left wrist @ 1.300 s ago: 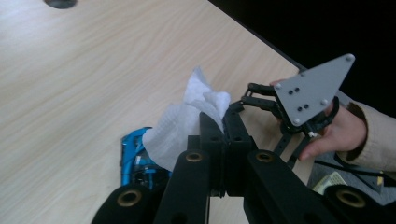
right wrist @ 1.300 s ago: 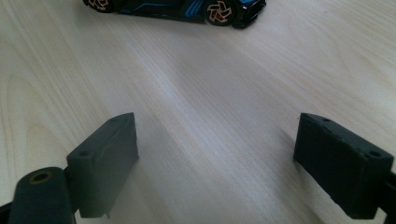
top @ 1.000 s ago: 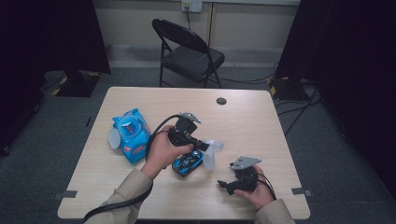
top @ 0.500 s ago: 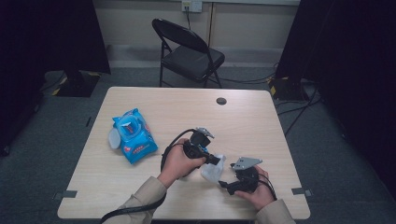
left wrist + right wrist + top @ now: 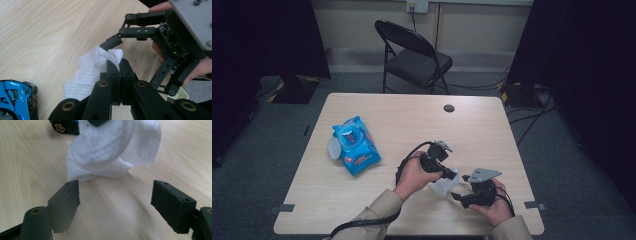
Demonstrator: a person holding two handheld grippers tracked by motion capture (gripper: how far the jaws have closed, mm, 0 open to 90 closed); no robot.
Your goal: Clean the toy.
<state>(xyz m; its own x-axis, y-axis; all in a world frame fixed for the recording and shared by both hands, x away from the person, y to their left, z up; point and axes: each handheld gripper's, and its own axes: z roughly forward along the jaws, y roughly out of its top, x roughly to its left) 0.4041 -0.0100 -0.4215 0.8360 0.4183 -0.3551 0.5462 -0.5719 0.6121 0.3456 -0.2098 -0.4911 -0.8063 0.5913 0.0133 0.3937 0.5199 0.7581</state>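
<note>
Holding the white wipe (image 5: pixel 92 72) pinched at one corner in my left gripper (image 5: pixel 447 174), jaws fully closed on the fabric, I have it hanging just ahead of my right gripper (image 5: pixel 455 196), its lower folds brushing the table (image 5: pixel 492 130). Seen in the right gripper view, the wipe (image 5: pixel 112 150) lies straight ahead and slightly left of centre, bunched with no clear long axis. My right jaws stand wide apart and have just been closing a little, with nothing between them yet; one tip sits near the wipe's edge. Well off to the left lies the blue packet (image 5: pixel 354 145).
</note>
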